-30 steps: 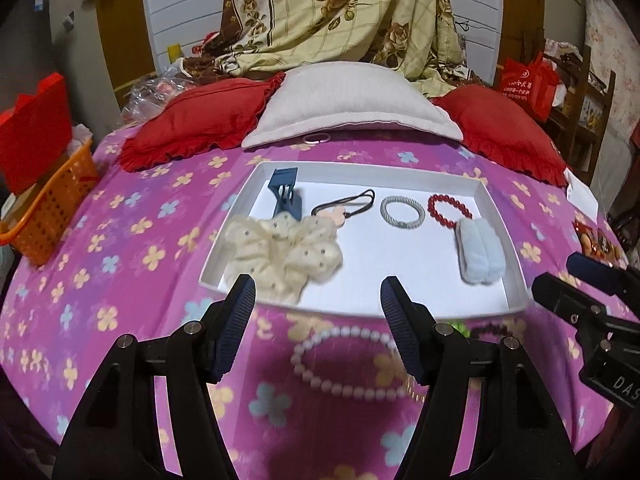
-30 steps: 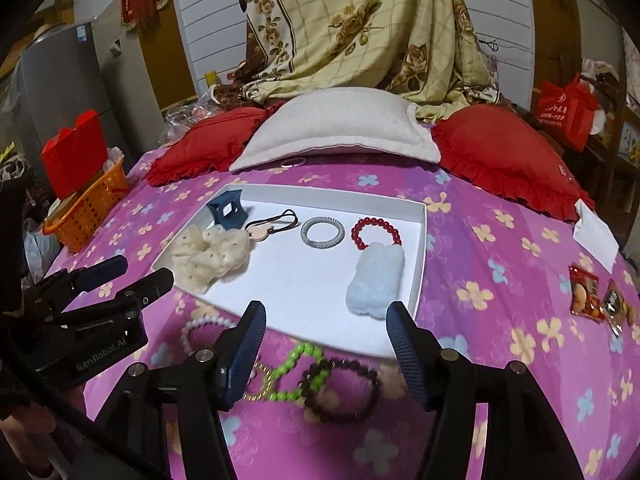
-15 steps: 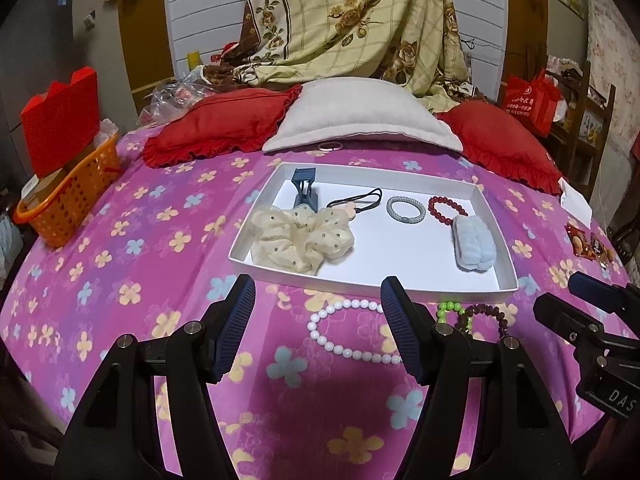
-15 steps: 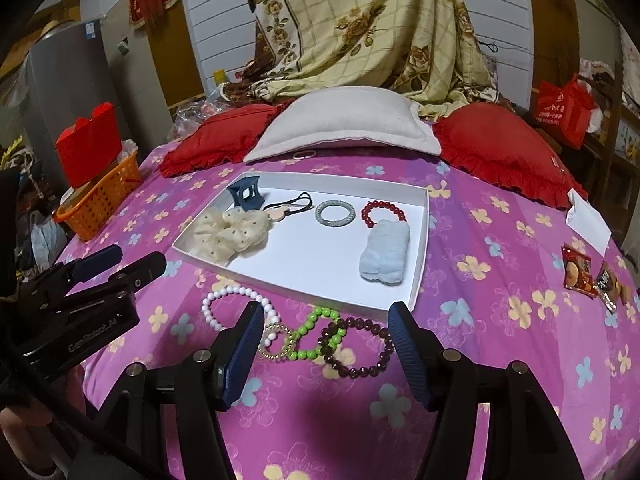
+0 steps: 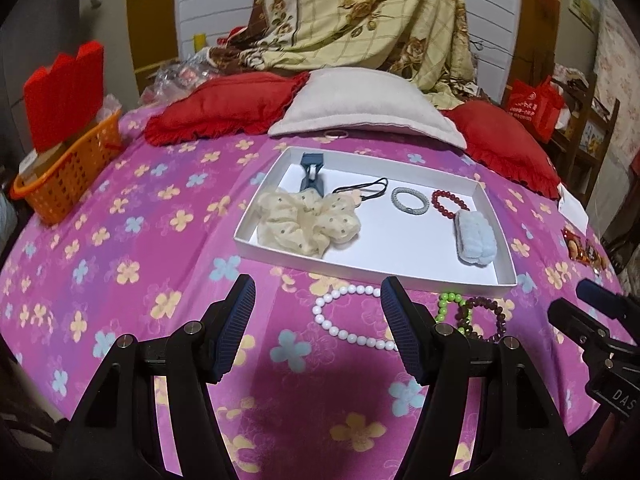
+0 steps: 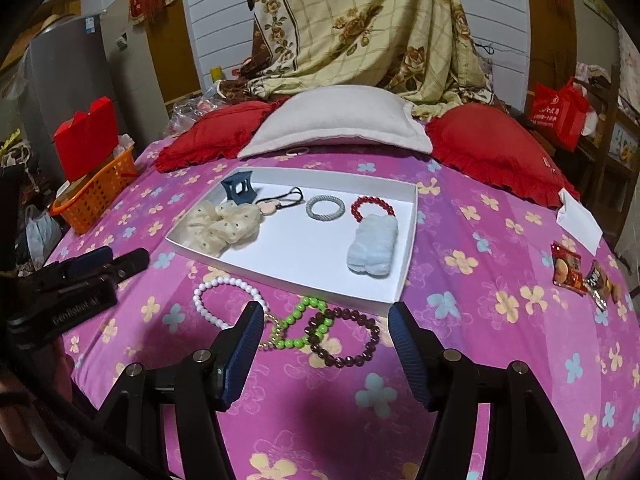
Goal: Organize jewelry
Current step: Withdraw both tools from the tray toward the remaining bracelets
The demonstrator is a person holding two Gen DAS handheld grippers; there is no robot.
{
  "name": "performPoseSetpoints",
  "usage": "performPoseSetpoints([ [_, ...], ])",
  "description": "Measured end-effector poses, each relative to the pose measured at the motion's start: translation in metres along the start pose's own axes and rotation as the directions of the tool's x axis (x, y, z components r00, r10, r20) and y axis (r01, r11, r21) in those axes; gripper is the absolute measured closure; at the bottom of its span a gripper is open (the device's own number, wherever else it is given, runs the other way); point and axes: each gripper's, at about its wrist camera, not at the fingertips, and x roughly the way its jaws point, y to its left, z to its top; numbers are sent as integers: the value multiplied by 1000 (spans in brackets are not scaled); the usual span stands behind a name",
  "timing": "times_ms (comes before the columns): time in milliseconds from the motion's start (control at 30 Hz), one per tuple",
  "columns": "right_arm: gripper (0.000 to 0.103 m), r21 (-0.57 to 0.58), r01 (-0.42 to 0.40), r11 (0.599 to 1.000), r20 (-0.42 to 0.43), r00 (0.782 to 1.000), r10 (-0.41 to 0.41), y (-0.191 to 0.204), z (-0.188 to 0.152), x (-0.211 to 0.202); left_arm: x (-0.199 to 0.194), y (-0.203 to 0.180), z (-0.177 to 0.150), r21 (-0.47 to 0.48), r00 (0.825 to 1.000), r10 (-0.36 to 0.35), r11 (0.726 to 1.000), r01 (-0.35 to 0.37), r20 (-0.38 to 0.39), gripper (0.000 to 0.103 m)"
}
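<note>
Both hand-held grippers [image 5: 318, 304] [image 6: 326, 322] empty, agape.

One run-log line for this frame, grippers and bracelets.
left gripper: open, empty | right gripper: open, empty | white bracelet, green bracelet, dark bracelet: outside tray

Ahead of my grippers, the pink flowered bedspread [image 6: 480, 300] carries a shallow white cardboard tray [image 6: 408, 248], four bead bracelets [image 6: 344, 336], pillows [image 6: 340, 120].
</note>
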Motion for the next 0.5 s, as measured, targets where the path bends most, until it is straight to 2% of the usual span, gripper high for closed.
performPoseSetpoints([
  [167,41,6,-3,1000,-27,1000,3,-10,-7,10,10,10,-3,-37,999,-10,999,9,-39,38],
  [300,41,8,2,1000,-45,999,-1,-21,-16,21,21,8,-10,-38,994,-68,997,65,-88,38],
  [333,45,2,2,1000,-50,999,-2,-24,-20,26,25,4,-13,-31,990,-99,995,96,-104,38],
  [367,54,-5,-1,1000,-53,999,1,-25,-23,29,28,1,-14,-25,986,-122,992,120,-117,38],
  [433,59,-18,3,1000,-77,997,-5,-28,-27,41,36,-10,-20,6,971,-180,983,183,-158,38],
  [500,61,-26,5,1000,-105,994,-7,-31,-31,54,44,-20,-25,33,960,-206,976,216,-192,38],
])
